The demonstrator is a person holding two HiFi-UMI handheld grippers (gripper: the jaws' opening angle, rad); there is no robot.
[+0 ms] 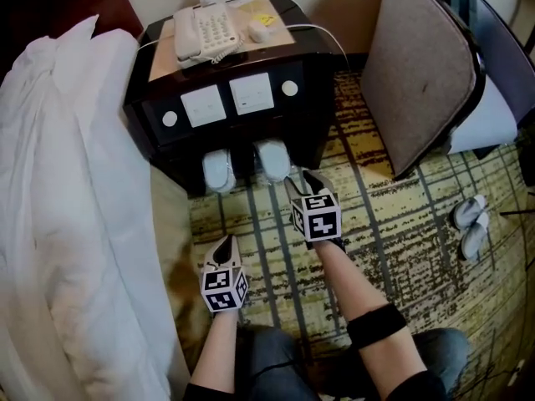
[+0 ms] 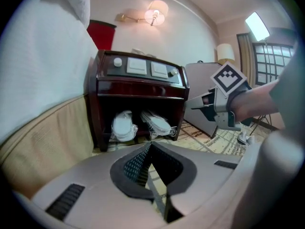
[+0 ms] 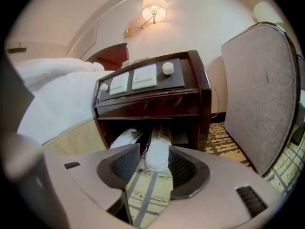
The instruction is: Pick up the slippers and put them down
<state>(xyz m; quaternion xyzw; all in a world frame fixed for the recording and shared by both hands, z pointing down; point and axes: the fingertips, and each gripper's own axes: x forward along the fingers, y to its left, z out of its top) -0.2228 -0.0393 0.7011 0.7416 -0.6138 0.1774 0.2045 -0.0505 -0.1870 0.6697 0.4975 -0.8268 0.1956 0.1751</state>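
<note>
Two plastic-wrapped packs of white slippers lie side by side in the open bottom shelf of the dark nightstand (image 1: 226, 98): the left pack (image 1: 218, 170) (image 2: 124, 125) and the right pack (image 1: 273, 159) (image 2: 156, 122) (image 3: 158, 149). My right gripper (image 1: 299, 180) (image 3: 154, 149) hovers just in front of the right pack with its jaws partly apart. The pack's near end shows through the gap, but the pads do not press on it. My left gripper (image 1: 224, 245) (image 2: 151, 147) hangs lower left over the carpet, shut and with nothing in it.
A white telephone (image 1: 205, 32) sits on the nightstand top. White bedding (image 1: 58, 182) fills the left side. A grey padded chair (image 1: 422, 82) stands to the right of the nightstand. Another pair of white slippers (image 1: 471, 222) lies on the patterned carpet at far right.
</note>
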